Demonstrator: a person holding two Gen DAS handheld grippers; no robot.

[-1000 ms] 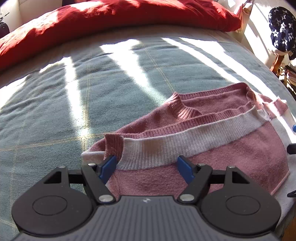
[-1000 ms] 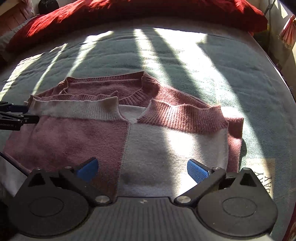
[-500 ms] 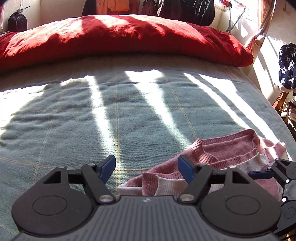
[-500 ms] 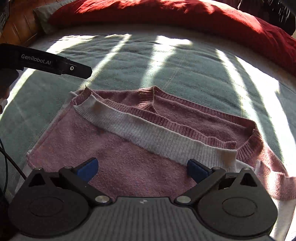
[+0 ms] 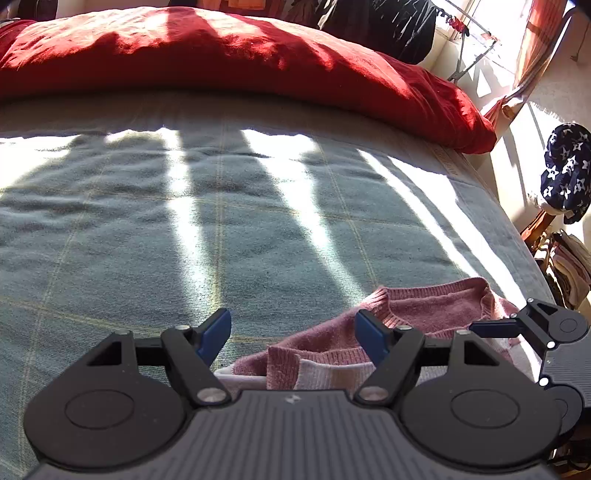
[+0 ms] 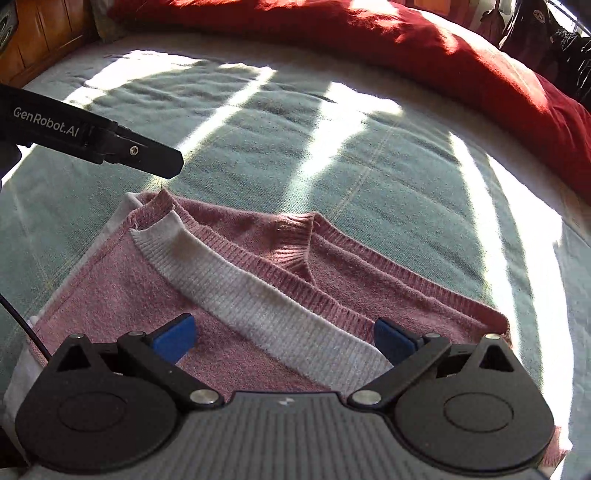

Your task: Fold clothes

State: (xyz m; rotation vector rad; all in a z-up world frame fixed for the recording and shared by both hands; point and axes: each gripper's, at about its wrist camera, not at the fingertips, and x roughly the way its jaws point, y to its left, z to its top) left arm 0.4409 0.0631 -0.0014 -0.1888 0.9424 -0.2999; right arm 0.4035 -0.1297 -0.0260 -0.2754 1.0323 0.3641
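A pink and white knitted sweater [image 6: 258, 280] lies folded on the grey-green blanket [image 6: 332, 147], its white ribbed hem band running diagonally across it. My right gripper [image 6: 284, 336] hovers open over the sweater's near part, nothing between its blue pads. In the left wrist view the sweater [image 5: 406, 314] shows low at the right, and my left gripper [image 5: 293, 332] is open above its left corner and the blanket [image 5: 221, 221], holding nothing. The left gripper's black finger [image 6: 147, 155] reaches in over the sweater's far left corner in the right wrist view. The right gripper's finger [image 5: 495, 328] shows at the right edge.
A red duvet [image 5: 221, 55] lies bunched across the far end of the bed. Dark clothes [image 5: 388, 22] hang behind it near a window. A navy star-patterned item [image 5: 565, 170] and stacked things stand off the bed's right side. Wooden furniture [image 6: 40, 33] is at the far left.
Both grippers have lifted and tilted away from the sweater, so more blanket and duvet show. The right gripper swung left over the sweater. Both stay open; the sweater has not moved.
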